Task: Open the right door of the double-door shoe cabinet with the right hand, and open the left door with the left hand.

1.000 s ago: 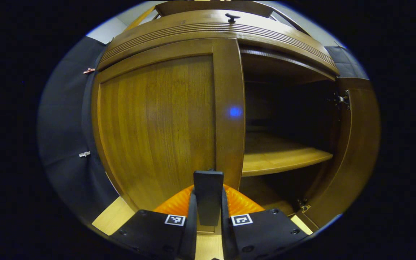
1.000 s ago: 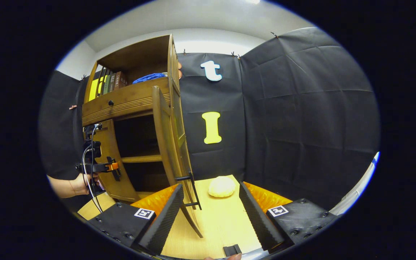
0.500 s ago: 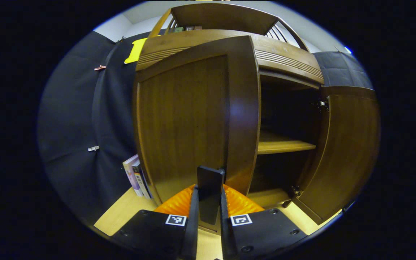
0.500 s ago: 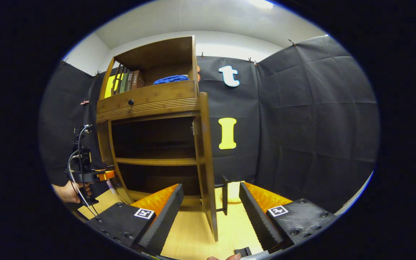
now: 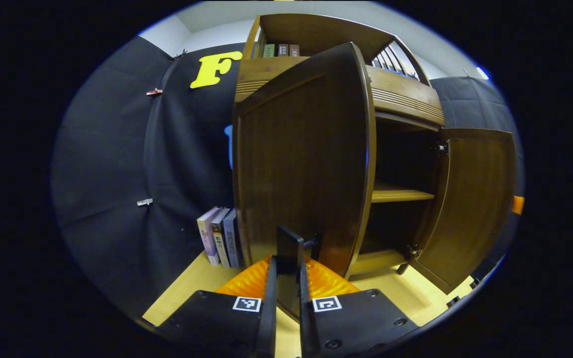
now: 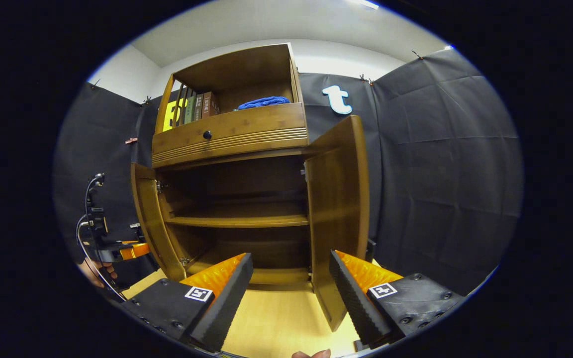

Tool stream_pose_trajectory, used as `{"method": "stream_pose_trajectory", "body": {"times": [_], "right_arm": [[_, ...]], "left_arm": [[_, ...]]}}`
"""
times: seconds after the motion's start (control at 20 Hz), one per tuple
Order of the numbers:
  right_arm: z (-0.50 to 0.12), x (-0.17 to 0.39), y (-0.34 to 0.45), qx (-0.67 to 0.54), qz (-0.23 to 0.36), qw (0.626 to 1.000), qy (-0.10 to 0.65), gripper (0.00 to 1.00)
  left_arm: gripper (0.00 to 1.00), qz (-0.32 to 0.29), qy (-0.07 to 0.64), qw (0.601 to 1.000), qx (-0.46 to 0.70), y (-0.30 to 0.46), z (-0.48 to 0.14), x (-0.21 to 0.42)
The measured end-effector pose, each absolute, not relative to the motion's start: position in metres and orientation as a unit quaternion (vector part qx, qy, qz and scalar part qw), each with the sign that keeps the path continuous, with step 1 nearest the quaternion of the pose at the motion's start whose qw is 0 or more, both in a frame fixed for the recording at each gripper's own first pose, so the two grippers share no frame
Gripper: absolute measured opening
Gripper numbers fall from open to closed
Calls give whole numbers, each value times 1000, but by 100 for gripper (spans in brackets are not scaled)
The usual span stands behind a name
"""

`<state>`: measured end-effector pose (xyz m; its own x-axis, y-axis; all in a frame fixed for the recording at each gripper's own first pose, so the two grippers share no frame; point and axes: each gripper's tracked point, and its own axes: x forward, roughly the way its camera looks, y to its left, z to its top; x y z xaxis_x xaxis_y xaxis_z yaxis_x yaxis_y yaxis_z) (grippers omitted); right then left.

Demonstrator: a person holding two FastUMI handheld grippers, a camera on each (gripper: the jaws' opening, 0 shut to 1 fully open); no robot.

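flat dark handle between left gripper fingers

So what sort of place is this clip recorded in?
Likely a staged recording booth, not a real home: black cloth walls clipped up around a single wooden shoe cabinet, with a few books standing beside it on a pale wood floor.

The open left door hides the cabinet's left interior.
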<state>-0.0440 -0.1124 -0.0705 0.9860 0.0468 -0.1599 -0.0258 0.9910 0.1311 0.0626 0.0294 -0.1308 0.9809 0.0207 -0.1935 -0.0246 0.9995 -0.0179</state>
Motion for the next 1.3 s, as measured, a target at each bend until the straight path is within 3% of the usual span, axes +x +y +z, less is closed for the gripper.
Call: {"method": "stream_pose_trajectory", "body": {"times": [0.6, 0.7, 1.3], "right_arm": [[-75, -40, -59, 78, 37, 993, 79, 98], [-77, -37, -54, 79, 36, 993, 78, 98], [-78, -32, -40, 93, 29, 992, 78, 100]], "left_arm": [[19, 32, 69, 997, -25, 113, -131, 34], [12, 40, 61, 997, -24, 132, -126, 33], [16, 9, 49, 998, -36, 152, -117, 19]]}}
